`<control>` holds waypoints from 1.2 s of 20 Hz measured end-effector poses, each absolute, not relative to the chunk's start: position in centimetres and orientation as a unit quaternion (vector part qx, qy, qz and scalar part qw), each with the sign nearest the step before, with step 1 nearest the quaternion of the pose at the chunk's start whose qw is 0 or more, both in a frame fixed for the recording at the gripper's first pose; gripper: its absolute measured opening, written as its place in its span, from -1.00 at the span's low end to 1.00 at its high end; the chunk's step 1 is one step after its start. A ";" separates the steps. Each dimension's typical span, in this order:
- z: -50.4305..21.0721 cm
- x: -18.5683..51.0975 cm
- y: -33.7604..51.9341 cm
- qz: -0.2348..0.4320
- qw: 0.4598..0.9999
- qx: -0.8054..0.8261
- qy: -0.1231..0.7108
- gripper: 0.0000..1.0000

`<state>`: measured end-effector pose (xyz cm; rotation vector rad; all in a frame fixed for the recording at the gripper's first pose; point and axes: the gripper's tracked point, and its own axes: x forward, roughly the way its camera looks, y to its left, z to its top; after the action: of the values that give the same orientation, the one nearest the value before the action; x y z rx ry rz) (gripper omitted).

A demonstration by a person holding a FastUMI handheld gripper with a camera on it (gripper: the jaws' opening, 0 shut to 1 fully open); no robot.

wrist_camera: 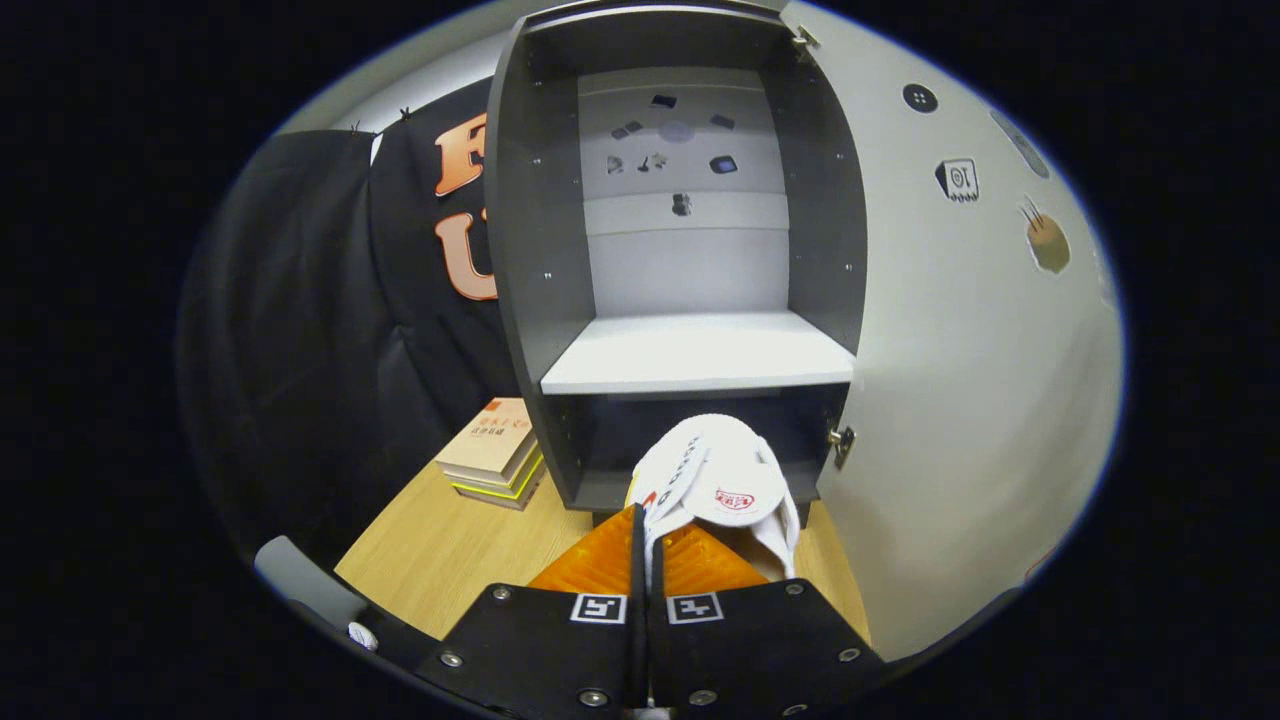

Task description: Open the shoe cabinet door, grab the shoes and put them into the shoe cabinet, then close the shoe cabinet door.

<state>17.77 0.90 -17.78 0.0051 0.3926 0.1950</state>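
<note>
My tool (645, 540), at the bottom centre, is pinching the white slippers (722, 490), which hang just before the cabinet's (530, 260) lower compartment. Its door (960, 380) stands open at right. Books (492, 452) lie on the tabletop (440, 550), lower left.

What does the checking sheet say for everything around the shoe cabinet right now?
Surface: wooden tabletop, with the cabinet standing on it.
Job's things: shoe cabinet with its door swung open to the right; white shelf bare; white slippers held in front of the lower compartment.
Clutter: stack of books left of the cabinet.
Grippers: tongs nearly closed, pinching the slippers.
Cables: nothing seen.
Surroundings: black cloth wall on the left; small stickers on the cabinet's back panel and door.
</note>
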 end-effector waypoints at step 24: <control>-13.1 45.7 4.5 0.104 0.979 -0.036 0.173 -0.99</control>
<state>45.74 4.49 -13.08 -0.0720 0.3477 0.2101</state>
